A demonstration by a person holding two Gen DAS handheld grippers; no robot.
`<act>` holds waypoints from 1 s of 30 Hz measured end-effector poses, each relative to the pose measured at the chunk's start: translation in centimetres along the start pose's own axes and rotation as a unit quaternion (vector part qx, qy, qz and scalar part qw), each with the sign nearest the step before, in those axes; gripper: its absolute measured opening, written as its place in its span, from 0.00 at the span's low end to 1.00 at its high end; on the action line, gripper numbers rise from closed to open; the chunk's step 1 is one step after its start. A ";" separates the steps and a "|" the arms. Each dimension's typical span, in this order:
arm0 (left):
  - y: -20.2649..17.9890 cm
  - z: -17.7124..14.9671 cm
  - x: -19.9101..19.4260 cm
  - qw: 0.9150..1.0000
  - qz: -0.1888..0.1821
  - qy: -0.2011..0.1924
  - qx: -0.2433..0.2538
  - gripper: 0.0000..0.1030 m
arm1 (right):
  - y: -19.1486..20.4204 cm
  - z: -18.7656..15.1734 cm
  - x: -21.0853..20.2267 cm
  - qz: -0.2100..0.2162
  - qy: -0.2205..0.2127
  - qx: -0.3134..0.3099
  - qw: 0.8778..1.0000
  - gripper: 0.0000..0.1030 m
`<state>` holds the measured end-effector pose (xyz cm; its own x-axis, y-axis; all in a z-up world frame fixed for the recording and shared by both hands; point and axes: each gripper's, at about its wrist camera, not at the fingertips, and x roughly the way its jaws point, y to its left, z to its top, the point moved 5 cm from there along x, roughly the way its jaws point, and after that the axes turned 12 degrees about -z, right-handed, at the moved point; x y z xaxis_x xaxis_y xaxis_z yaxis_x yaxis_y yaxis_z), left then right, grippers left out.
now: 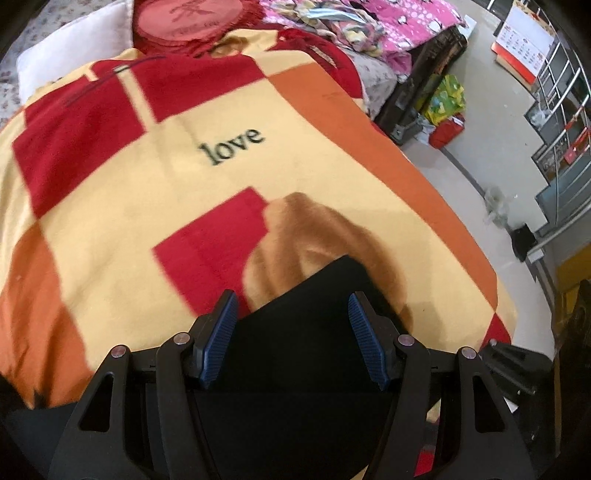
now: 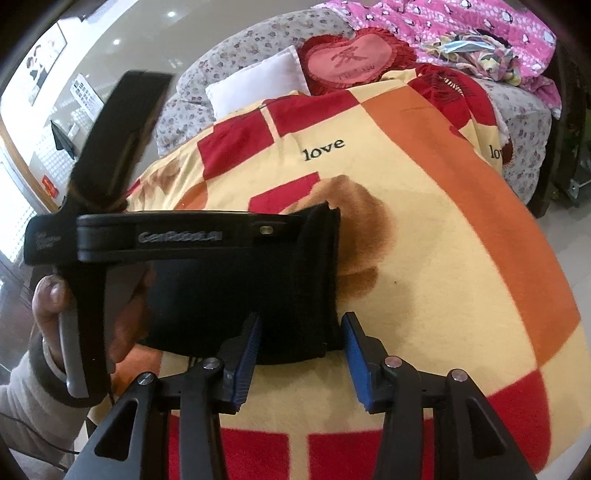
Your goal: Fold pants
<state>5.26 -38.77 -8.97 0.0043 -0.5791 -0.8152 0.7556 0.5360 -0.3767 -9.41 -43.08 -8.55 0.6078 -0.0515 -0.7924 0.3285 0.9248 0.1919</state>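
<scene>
The black pants (image 2: 236, 295) lie folded into a compact rectangle on the patterned blanket (image 2: 424, 258). In the left wrist view the pants (image 1: 295, 350) fill the space under and between my open fingers. My left gripper (image 1: 291, 310) is open and empty just above the pants. It shows from the side in the right wrist view (image 2: 177, 236), held by a hand over the left part of the pants. My right gripper (image 2: 301, 328) is open and empty, its jaws straddling the pants' near right edge.
The blanket (image 1: 184, 166) with "love" print covers a bed. A red heart cushion (image 2: 351, 62), a white pillow (image 2: 258, 85) and pink bedding (image 2: 461, 26) lie at the far end. Floor, bags (image 1: 443, 99) and a metal rack (image 1: 561, 129) are to the right.
</scene>
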 end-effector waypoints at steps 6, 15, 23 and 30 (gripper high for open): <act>-0.3 1.3 0.9 1.000 -0.022 0.004 0.000 0.66 | -0.1 0.2 0.2 0.017 -0.007 0.011 1.000 0.43; -2.1 1.4 2.2 0.998 -0.002 0.015 0.054 0.70 | -0.1 0.5 0.4 0.021 -0.010 0.013 1.000 0.43; -3.1 0.8 2.4 0.995 -0.009 0.016 0.097 0.45 | -0.3 0.7 0.5 0.036 -0.016 0.030 0.999 0.43; -2.0 1.1 1.8 0.997 -0.037 0.003 0.065 0.21 | -0.3 1.4 1.4 0.051 -0.021 0.048 0.997 0.15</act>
<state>4.45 -41.56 -9.24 -0.0583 -0.6097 -0.7905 0.8318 0.4082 -0.3762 -7.69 -43.98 -8.90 0.6712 0.0235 -0.7409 0.3295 0.8859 0.3265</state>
